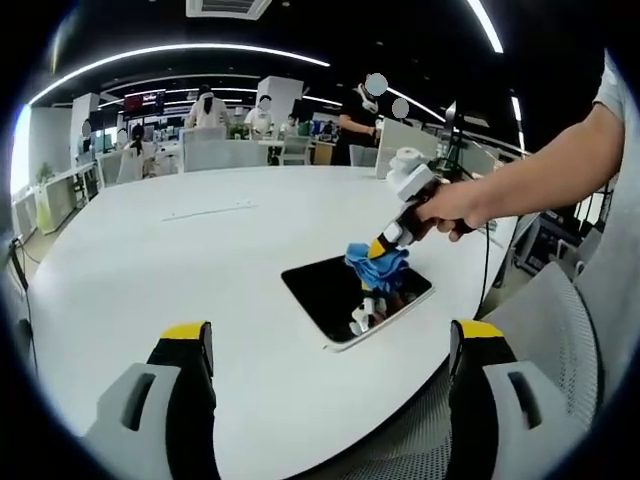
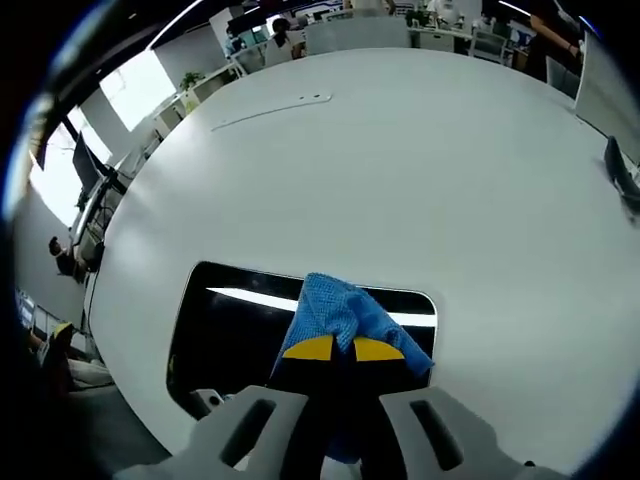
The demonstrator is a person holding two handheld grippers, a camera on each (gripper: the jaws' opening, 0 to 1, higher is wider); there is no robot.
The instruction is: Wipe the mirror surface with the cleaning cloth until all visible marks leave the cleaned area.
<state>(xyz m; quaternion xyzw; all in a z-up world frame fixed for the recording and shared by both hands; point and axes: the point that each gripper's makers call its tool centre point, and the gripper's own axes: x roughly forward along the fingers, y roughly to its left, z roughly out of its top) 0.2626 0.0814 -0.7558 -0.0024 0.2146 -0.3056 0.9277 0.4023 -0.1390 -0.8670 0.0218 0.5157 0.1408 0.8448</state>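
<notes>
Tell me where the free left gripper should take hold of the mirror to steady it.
Judging by its flat pose, the mirror offers only thin edges: come low along the table at the near edge, away from the blue cloth held by the right gripper.

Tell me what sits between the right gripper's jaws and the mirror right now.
The blue cloth: the right gripper is shut on it and presses it onto the mirror, seen in the right gripper view.

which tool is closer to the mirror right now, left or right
Right. The right tool is over the mirror, pressing the blue cloth it grips onto the glass. The left tool hangs open, back from the mirror's near edge, touching nothing.
</notes>
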